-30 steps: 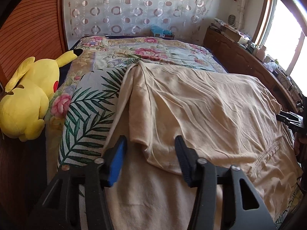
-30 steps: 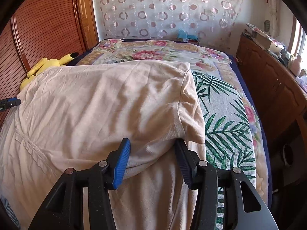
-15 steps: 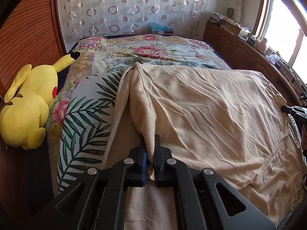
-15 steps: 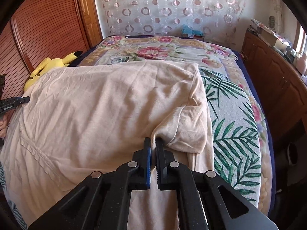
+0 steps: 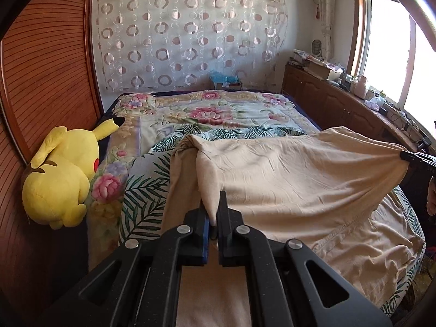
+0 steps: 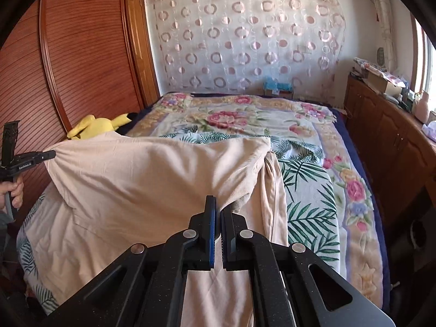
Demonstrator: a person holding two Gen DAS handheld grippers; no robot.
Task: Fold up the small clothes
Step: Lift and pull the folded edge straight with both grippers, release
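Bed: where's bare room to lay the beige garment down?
Free: floral bedspread between the garment's far edge and the curtain wall. Narrow palm-print strip at its right. Crowded: plush toy along the wardrobe side; cluttered cabinet top under the window.

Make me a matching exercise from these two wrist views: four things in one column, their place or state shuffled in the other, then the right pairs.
Things:
1. beige garment
2. yellow plush toy
3. left gripper
4. blue object

Place or state:
A. lies against the wooden wardrobe door, at the bed's edge
B. sits at the far end of the bed, before the circle-patterned curtain
C. shut on a corner of cloth
D. held up by two corners, stretched between both grippers

Pairs: 1-D, 2-A, 3-C, 4-B
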